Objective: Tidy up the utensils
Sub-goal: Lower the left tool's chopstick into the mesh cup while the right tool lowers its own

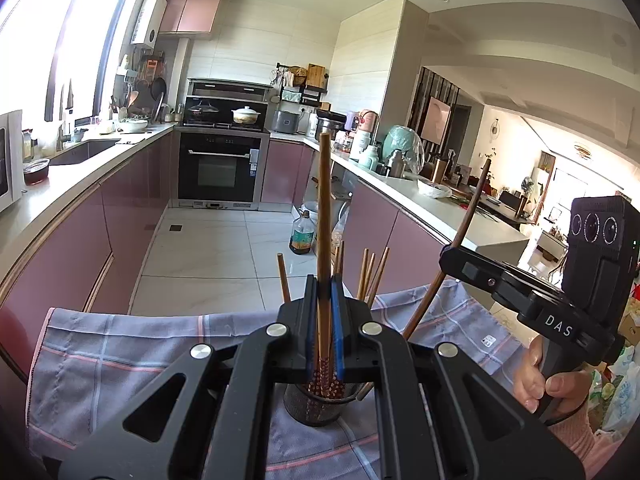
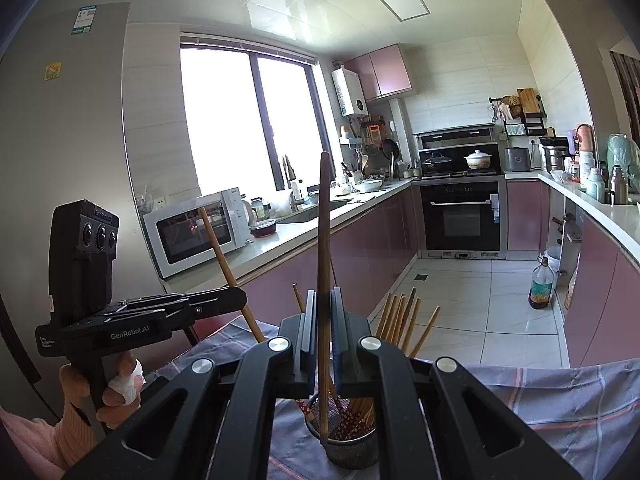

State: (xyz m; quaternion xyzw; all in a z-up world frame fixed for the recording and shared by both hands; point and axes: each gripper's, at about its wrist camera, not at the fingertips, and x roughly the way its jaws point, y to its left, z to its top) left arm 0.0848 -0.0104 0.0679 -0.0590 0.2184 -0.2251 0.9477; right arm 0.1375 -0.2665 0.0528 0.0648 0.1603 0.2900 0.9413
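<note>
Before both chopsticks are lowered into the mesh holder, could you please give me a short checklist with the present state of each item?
1. Left gripper shut on a chopstick: ok.
2. Right gripper shut on a dark chopstick: ok.
3. Left chopstick's lower end over the holder: ok, its patterned end sits at the rim.
4. Right chopstick's lower end inside the holder: ok, it reaches in.
5. Holder upright on the checked cloth: ok.
6. Room left among the chopsticks already in the holder: cannot tell.

Daylit, window (image 2: 244, 120) glare; perhaps edge-warped.
</note>
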